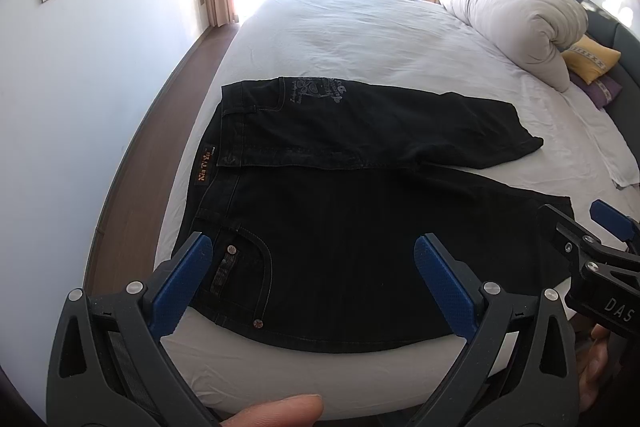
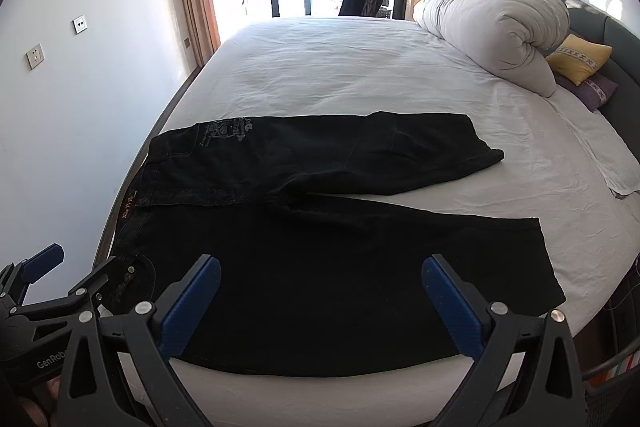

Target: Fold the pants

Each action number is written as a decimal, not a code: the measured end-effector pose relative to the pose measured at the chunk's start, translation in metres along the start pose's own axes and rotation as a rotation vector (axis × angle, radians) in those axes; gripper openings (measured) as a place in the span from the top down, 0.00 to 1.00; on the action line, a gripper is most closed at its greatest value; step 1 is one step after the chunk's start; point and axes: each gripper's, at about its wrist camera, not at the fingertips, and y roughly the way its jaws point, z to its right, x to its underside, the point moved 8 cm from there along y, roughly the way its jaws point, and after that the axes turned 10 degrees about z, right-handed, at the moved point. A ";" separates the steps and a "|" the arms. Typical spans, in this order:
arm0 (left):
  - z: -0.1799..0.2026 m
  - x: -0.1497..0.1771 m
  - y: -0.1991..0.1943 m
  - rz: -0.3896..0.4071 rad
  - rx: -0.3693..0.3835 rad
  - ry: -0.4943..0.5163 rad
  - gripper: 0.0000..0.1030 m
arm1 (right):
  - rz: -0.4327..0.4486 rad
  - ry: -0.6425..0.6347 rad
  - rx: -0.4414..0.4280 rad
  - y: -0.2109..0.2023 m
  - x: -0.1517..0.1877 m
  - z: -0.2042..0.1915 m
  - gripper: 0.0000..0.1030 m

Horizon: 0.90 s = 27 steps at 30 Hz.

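black pants (image 2: 320,267) flat on white bed (image 2: 340,75)

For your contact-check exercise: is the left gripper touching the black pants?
Cannot tell. In the left wrist view the open left gripper overlaps the pants, showing no clear contact or gap.

The tan waistband patch (image 1: 205,165) on the black pants (image 1: 360,247) carries orange lettering that reads roughly "Xin Yi Ya", too small to be sure of. The right gripper (image 1: 600,223), seen from the left wrist, shows white letters "DAS", cut off by the frame edge. The left gripper (image 2: 76,269), seen from the right wrist, bears "GenRobo", also cut off.
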 end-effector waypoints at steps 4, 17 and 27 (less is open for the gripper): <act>-0.003 0.001 0.000 -0.001 -0.001 0.001 0.00 | -0.001 0.001 -0.002 0.001 0.002 -0.001 0.00; 0.000 0.001 0.002 -0.003 0.000 0.000 0.00 | -0.003 0.003 -0.005 0.002 0.005 -0.005 0.00; 0.003 0.016 0.000 -0.004 -0.001 0.000 0.00 | -0.006 0.002 -0.005 0.003 0.008 -0.008 0.00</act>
